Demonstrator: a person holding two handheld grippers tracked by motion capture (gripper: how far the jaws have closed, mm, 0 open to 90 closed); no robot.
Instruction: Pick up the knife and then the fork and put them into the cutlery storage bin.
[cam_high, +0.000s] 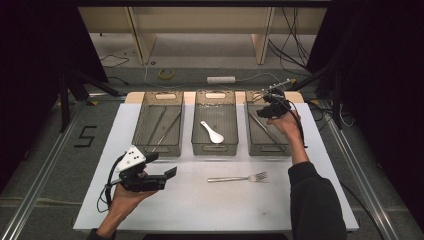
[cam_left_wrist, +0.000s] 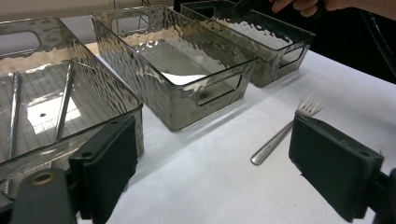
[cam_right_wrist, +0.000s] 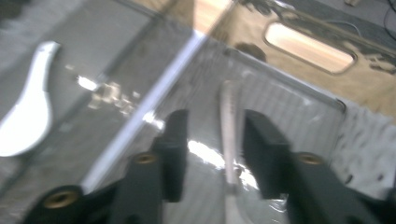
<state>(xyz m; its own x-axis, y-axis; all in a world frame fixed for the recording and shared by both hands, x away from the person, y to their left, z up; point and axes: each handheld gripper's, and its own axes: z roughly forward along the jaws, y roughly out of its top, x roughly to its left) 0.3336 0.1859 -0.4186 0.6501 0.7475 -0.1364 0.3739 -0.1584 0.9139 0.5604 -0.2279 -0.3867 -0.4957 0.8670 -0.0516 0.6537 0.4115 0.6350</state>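
High view: three clear bins sit in a row across the upper middle of a white table. The left bin holds thin metal rods, the middle bin a white spoon, and the right bin a long thin utensil. A fork lies on the bare table below the middle bin, tines toward the right of the frame.

The left gripper is held at lower left, above the table and near the left bin's front corner, its jaws spread wide with nothing between them. The right gripper is at upper right, over the far end of the right bin, held by a hand in a dark sleeve.

Left gripper view: the fork lies just beyond the right-hand jaw; the three bins run from left toward upper right.

Right gripper view: blurred. The jaws stand apart inside the right bin, a pale thin utensil between them; I cannot tell whether either jaw touches it. The spoon shows at left, behind the bin wall.
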